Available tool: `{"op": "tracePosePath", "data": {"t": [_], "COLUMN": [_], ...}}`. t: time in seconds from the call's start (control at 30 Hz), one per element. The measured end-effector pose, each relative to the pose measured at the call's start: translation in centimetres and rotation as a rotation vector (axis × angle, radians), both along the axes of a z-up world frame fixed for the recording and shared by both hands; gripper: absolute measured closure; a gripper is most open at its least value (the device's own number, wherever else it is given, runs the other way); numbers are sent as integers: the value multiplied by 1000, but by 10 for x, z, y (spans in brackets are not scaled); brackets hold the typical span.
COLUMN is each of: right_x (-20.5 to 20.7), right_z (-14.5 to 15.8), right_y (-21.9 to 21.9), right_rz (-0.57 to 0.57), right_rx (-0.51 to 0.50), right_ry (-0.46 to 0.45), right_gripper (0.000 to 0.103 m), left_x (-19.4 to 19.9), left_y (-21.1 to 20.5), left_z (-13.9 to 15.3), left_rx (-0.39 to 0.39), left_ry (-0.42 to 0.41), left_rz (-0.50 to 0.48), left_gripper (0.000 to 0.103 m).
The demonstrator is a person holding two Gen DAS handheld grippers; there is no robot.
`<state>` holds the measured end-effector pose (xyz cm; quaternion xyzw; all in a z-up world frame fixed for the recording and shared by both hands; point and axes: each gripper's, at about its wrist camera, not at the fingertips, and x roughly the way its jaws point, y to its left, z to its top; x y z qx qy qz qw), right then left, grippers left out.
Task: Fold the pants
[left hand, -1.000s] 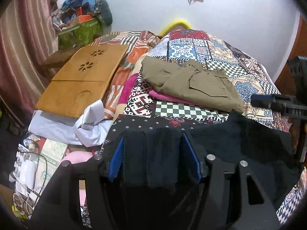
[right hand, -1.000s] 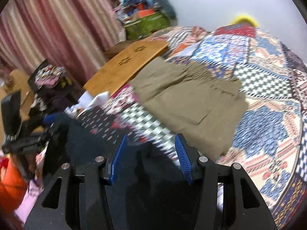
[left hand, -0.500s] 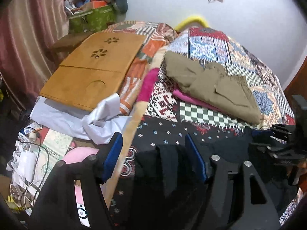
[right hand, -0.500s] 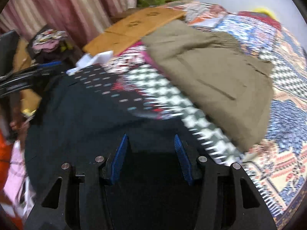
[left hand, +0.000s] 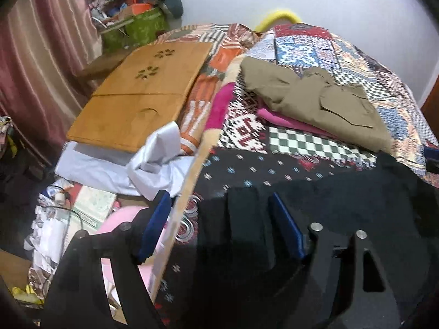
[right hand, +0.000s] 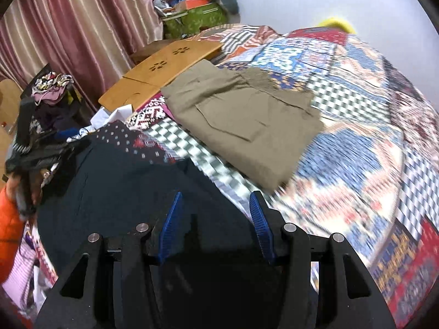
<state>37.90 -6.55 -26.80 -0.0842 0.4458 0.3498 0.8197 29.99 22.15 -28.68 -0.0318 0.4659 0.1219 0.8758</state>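
the left tongs (left hand: pixel 219 224) have just been opening over the black fabric pants (left hand: pixel 343 200) (pads clear), while the right tongs (right hand: pixel 216 219) stand half-wide, their grip on the pants unclear.

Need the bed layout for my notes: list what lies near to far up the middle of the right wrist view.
Right tool → dark navy pants → green-and-white checked quilt patch → folded khaki cargo pants → blue patterned quilt patch → white wall.
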Motion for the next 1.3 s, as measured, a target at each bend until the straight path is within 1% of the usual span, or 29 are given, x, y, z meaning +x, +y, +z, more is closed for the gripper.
{"op": "tracePosePath", "data": {"t": [0.07, 0.13, 0.2, 0.27, 0.37, 0.43, 0.47, 0.5, 0.57, 0.63, 0.67, 0.77, 0.8, 0.9, 0.97, 1.0, 1.03, 1.1, 1.13, 1.17, 1.2, 1.23, 1.3], "right_x": [-14, -21, -34, -44, -65, -78, -86, -92, -104, -109, -110, -111, -113, -118, -123, -123, -123, -122, -122, -126, -131, -134, -138], "right_z": [3, 5, 6, 6, -6, -22, -33, -38, -42, -38, -35, -21, -11, 8, 7, 1, -6, -30, -37, -40, -40, -39, -38], "right_y": [-20, -35, -56, -68, -83, -89, -93, -97, -111, -128, -135, -149, -149, -135, -119, -106, -100, -80, -78, -77, -79, -82, -91], "right_rz": [-31, -63, -103, -122, -138, -134, -131, -133, -148, -184, -202, -241, -238, -213, -185, -162, -147, -110, -102, -102, -99, -94, -93], "right_rx": [-14, -23, -25, -11, -23, -51, -81, -101, -87, -69, -69, -47, -7, 59, 106, 121, 113, 41, 24, 21, 20, 16, 23], "right_ry": [-16, -20, -15, 8, 42, 79, 98, 93, 63, 95, 101, 92, 76, 29, 36, 59, 71, 108, 123, 100, 82, 83, 91], "right_gripper": [55, 55, 55, 55, 55, 55, 55, 55, 55, 55, 55, 54, 54, 54, 54, 54, 54, 54, 54, 54, 54, 54, 54], "left_x": [3, 4, 2, -6, -22, -32, -38, -43, -54, -62, -67, -73, -74, -72, -73, -73, -73, -74, -75, -76, -78, -79, -79], "left_y": [0, 1, -1, -8, -28, -43, -54, -63, -85, -104, -118, -149, -162, -194, -211, -220, -228, -238, -238, -237, -234, -227, -214], "left_z": [4, 9, 20, 37, 57, 64, 66, 66, 65, 61, 57, 49, 46, 33, 23, 15, 7, -6, -10, -15, -16, -19, -26], "left_rx": [39, 49, 67, 58, 52, 40, 24, 12, -7, -24, -47, -94, -110, -176, -196, -190, -174, -135, -117, -91, -81, -64, -31], "left_ry": [1, 2, -5, -35, -69, -73, -71, -65, -53, -39, -26, -1, 7, 44, 61, 76, 97, 121, 120, 115, 107, 102, 112], "left_rz": [13, 18, 29, 12, -35, -67, -88, -105, -145, -175, -199, -253, -274, -325, -346, -359, -362, -366, -363, -352, -342, -319, -280], "left_gripper": [27, 27, 27, 27, 27, 26, 26, 26, 26, 26, 26, 26, 26, 26, 26, 26, 26, 26, 24, 20, 17, 14, 13]}}
